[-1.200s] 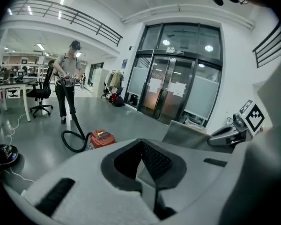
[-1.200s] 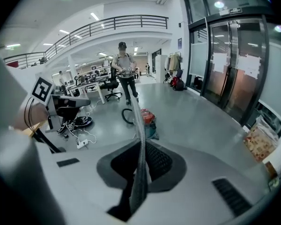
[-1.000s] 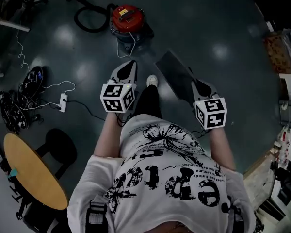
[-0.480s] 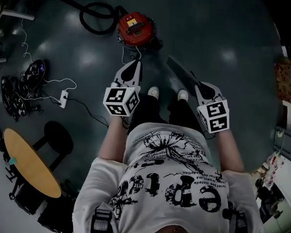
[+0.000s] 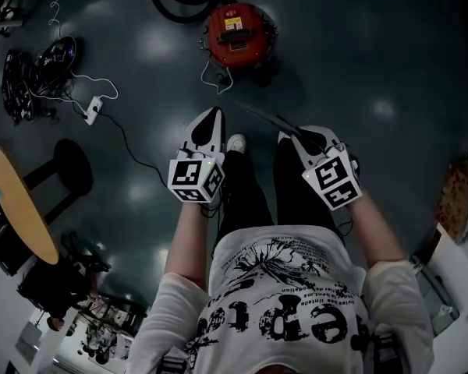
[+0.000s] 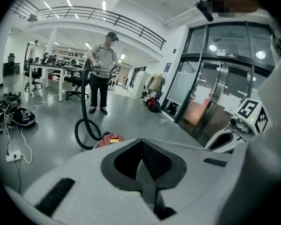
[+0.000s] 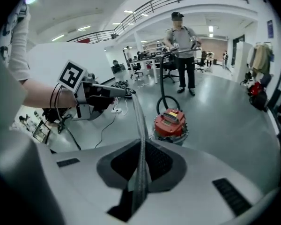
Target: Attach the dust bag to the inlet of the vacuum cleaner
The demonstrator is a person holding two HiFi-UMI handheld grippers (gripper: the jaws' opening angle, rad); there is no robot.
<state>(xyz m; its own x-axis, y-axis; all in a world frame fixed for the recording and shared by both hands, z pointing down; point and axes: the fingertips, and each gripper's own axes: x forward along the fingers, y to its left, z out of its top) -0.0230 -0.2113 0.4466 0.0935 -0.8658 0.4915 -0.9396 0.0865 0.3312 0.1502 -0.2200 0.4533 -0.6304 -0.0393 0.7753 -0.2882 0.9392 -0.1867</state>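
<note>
the right hand-held gripper (image 5: pixel 295 135) stayed pinched on the flat dust bag (image 5: pixel 264 116), which had rolled from broadside to edge-on. the left hand-held gripper (image 5: pixel 211 115) was closed and empty. ahead on the floor (image 5: pixel 374 53), the red vacuum cleaner (image 5: pixel 240 36) lay closer than before; the approach looked nearly done, with attaching not begun.

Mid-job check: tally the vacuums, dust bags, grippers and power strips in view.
Vacuum: 1
Dust bag: 1
Grippers: 2 (left gripper, right gripper)
Power strip: 1
Total: 5
</note>
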